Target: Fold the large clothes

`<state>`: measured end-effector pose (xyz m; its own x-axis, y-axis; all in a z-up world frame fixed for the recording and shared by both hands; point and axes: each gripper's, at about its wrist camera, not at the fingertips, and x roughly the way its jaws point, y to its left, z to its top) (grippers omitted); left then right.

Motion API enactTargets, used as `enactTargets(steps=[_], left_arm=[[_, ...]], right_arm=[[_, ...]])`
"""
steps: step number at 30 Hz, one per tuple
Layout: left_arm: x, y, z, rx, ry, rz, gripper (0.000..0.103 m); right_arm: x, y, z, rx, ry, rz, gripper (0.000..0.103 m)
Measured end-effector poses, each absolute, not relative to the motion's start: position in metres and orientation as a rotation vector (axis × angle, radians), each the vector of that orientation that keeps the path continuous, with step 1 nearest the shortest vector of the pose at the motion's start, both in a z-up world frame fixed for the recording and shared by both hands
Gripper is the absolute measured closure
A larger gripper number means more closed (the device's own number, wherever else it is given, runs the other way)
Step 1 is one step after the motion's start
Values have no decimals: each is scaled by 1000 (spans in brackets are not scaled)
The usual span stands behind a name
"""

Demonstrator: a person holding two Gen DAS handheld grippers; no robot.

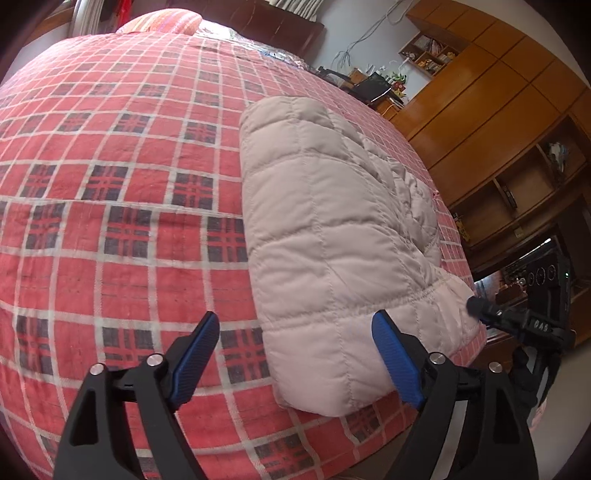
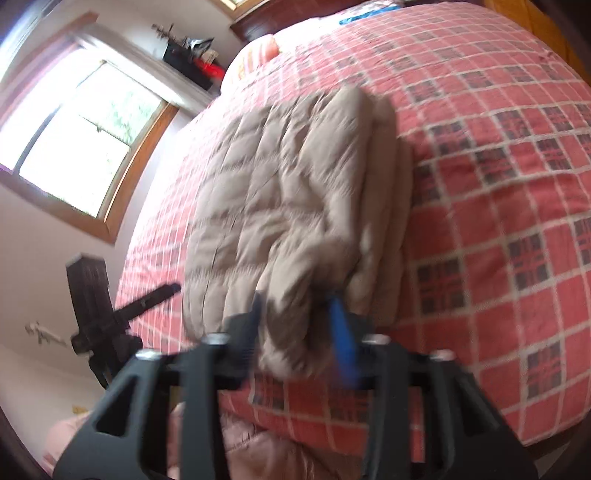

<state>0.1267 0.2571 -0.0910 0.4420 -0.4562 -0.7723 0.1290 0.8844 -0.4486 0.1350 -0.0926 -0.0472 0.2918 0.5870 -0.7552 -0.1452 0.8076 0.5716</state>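
A pale quilted jacket [image 1: 325,229] lies folded into a long bundle on the right part of the bed, over a red checked bedspread [image 1: 110,184]. My left gripper [image 1: 297,356] hovers open over the jacket's near left corner, nothing between its blue pads [image 1: 397,362]. In the blurred right wrist view the jacket [image 2: 280,192] runs away from me. My right gripper [image 2: 299,321] is shut on a bunched fold at its near end. From the left wrist view the right gripper [image 1: 476,306] meets the jacket's right edge. The left gripper [image 2: 147,299] shows beside the bed.
Wooden cabinets and shelves [image 1: 491,122] stand close along the bed's right side. A striped pillow [image 1: 162,20] lies at the head of the bed. A window [image 2: 81,147] is on the far wall. Pink cloth [image 2: 258,450] hangs below the bed's near edge.
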Motion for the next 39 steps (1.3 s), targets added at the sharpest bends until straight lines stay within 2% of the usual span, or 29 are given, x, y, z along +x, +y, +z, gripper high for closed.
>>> enactTargets(steps=[3, 8, 14, 20, 22, 23, 24, 26, 27, 29, 35, 37, 39], left_arm=[[128, 249, -96, -307, 1063, -356, 18], [131, 249, -105, -330, 1083, -354, 18], [136, 247, -110, -357, 1076, -399, 14], [149, 234, -140, -471, 1175, -544, 9], [150, 233, -140, -463, 1170, -548, 16], [149, 233, -139, -458, 1167, -541, 26], [147, 233, -137, -451, 1159, -536, 44], [141, 235, -130, -444, 1122, -538, 61], [140, 239, -128, -455, 1116, -537, 65], [136, 248, -125, -491, 1116, -534, 69], [135, 254, -145, -479, 1132, -546, 66], [134, 252, -141, -444, 1126, -550, 61], [133, 249, -134, -412, 1129, -565, 49]], right_arm=[[138, -80, -67, 402, 1219, 484, 96], [151, -89, -107, 508, 1295, 487, 95], [144, -102, -96, 507, 1251, 518, 93], [141, -108, -99, 535, 1261, 530, 92], [139, -110, -98, 537, 1261, 532, 92], [140, -111, -98, 541, 1262, 535, 92], [142, -112, -97, 543, 1260, 540, 93], [141, -108, -96, 547, 1255, 564, 93], [142, -104, -96, 541, 1255, 575, 93], [142, -97, -96, 520, 1262, 590, 93], [155, -102, -130, 597, 1340, 578, 96], [157, -102, -127, 584, 1336, 585, 95], [155, -101, -116, 544, 1313, 579, 93]])
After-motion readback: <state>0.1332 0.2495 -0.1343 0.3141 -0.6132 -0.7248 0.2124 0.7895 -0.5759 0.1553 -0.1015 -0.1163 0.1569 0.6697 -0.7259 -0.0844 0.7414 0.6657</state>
